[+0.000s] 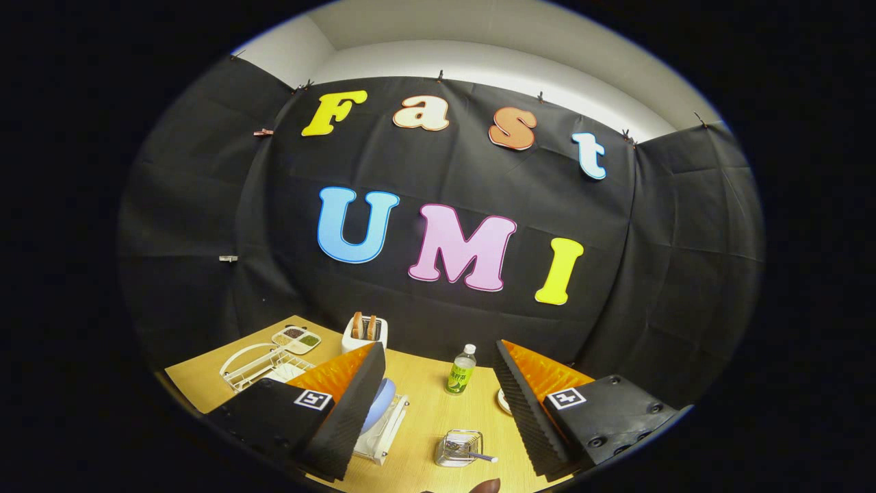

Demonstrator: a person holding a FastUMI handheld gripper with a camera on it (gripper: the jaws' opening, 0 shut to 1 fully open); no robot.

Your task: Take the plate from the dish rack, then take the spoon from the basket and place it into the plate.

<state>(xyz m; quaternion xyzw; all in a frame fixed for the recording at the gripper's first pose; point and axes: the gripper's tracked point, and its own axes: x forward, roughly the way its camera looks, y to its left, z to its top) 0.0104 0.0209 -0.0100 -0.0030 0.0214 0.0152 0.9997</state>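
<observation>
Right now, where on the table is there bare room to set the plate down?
Bare wood lies between the dish rack, bottle and spoon basket, between the open gripper's fingers. The far corner is crowded: toaster, tray, wire rack.

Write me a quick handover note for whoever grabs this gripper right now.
Gripper: open, holding nothing, raised above the table.
Plate: blue, on edge in the white dish rack, right behind the left finger.
Spoon: in the small wire basket, between the fingers, near edge of the table.
Done: nothing yet.
Left: lift the plate out, set it down, then put the spoon in it.
</observation>
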